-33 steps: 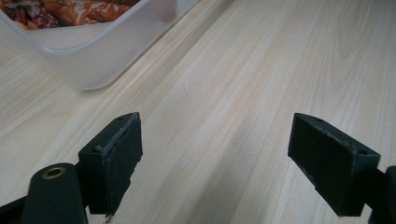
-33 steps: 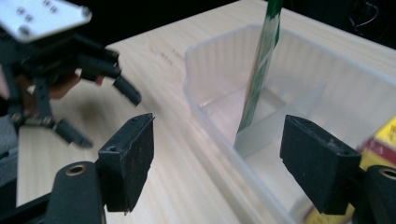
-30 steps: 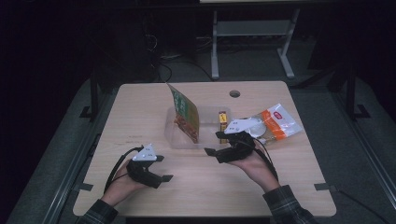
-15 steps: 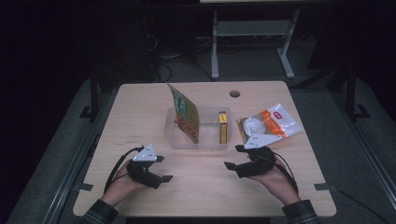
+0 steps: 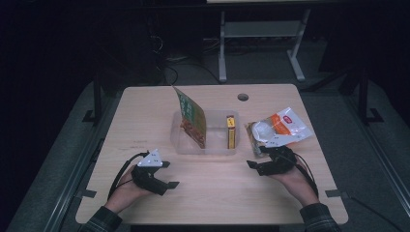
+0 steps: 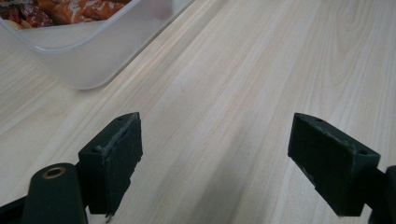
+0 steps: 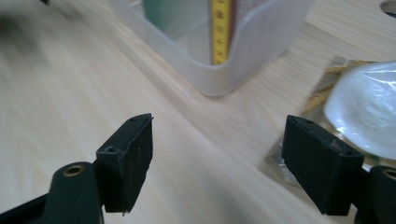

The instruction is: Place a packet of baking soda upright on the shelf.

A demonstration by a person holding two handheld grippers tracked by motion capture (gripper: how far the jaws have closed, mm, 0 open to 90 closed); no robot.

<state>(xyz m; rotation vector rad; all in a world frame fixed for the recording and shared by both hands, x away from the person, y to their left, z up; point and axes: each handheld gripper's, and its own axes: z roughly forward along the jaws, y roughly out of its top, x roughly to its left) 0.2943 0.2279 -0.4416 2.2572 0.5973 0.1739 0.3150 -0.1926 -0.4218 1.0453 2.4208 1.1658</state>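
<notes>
A clear plastic container sits mid-table. A green snack bag stands tilted inside it, and a narrow yellow box lies along its right side. An orange-and-white packet lies on the table just right of the container. My left gripper rests near the front left, open, with bare wood between its jaws; the container's corner lies ahead of it. My right gripper is open in front of the packet, with nothing between its jaws. Ahead of it are the container, the yellow box and the packet.
The light wood table has a round cable hole near its back edge. A metal stand is on the dark floor behind the table. Bare tabletop stretches between the two hands and left of the container.
My right hand has drawn back from the container's right side toward the table's front edge and sunk lower, jaws still open. The left hand has stayed put.
</notes>
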